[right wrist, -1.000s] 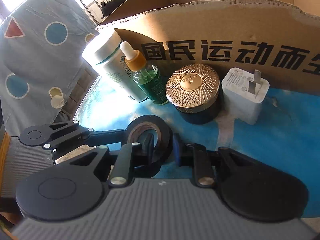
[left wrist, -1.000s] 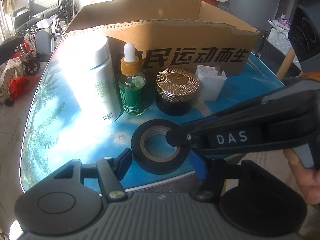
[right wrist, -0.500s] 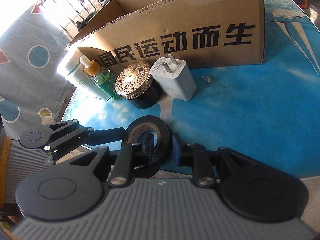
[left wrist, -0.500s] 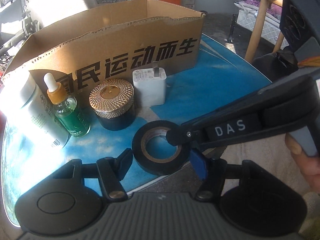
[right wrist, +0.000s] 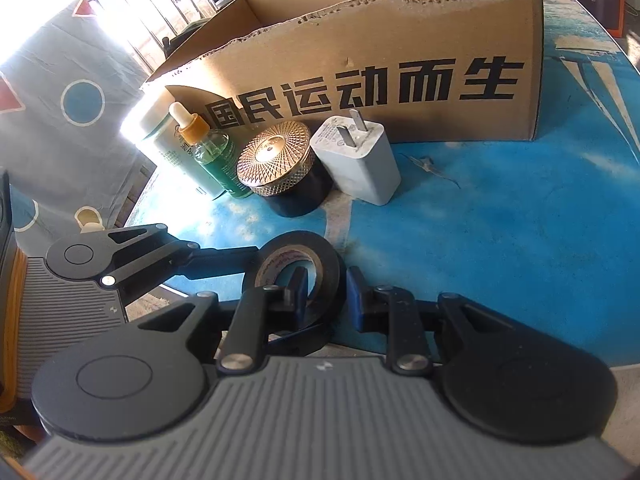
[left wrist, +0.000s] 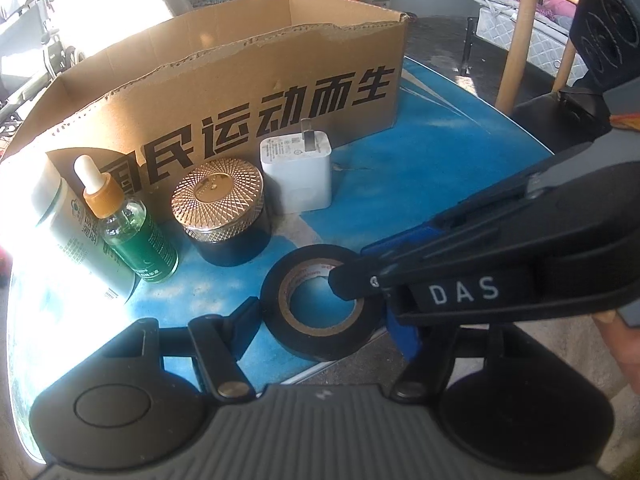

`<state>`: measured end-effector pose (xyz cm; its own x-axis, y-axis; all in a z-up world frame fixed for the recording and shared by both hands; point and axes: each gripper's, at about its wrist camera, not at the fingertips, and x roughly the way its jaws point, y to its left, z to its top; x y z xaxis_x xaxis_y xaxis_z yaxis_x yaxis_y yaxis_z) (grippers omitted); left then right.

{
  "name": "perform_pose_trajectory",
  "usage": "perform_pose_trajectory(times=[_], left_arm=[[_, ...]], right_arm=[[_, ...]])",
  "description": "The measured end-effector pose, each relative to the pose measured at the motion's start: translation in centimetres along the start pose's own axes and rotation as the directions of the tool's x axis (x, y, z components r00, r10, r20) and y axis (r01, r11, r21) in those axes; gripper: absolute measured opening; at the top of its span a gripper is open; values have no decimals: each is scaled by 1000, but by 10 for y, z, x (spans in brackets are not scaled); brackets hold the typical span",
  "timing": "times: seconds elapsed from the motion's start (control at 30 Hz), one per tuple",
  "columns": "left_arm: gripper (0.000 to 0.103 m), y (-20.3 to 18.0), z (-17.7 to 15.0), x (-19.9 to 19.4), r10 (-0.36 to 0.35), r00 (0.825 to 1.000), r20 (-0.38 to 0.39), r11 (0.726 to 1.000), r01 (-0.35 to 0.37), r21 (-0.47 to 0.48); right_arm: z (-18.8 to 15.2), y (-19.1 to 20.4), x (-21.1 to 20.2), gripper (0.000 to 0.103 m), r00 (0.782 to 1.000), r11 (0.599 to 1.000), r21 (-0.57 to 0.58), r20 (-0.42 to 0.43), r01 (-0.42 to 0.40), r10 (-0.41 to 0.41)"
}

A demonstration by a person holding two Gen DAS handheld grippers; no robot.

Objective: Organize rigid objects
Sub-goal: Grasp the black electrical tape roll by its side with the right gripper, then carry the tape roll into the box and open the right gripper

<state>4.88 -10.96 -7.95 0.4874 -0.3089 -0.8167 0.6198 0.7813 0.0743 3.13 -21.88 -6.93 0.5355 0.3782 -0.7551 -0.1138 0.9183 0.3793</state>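
A lived-in home, by the look of it, perhaps a sunlit room by a window or balcony. The glass-topped bench (left wrist: 460,152) with its blue printed picture carries a torn cardboard box (left wrist: 240,76) and household toiletries, while behind it stand a wooden chair (left wrist: 532,20), quilted bedding (left wrist: 516,36), a patterned curtain (right wrist: 60,120) and barred windows (right wrist: 132,4).

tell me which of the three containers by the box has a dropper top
The green bottle, standing between the white bottle and the gold-lidded jar. It alone has a white bulb on an orange collar.
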Motion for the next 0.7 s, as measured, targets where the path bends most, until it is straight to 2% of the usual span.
perform_pose_trajectory(times=[0.43,0.7], left_arm=[[68,1,1,-3,8,1000,11,1000,-8,-18],[68,-2,2,-31,32,997,73,999,-31,-18]], right_arm=[[-3,1,-2,21,1000,1000,20,18,-11,10],[-1,15,-25,21,998,1000,-5,68,-11,12]])
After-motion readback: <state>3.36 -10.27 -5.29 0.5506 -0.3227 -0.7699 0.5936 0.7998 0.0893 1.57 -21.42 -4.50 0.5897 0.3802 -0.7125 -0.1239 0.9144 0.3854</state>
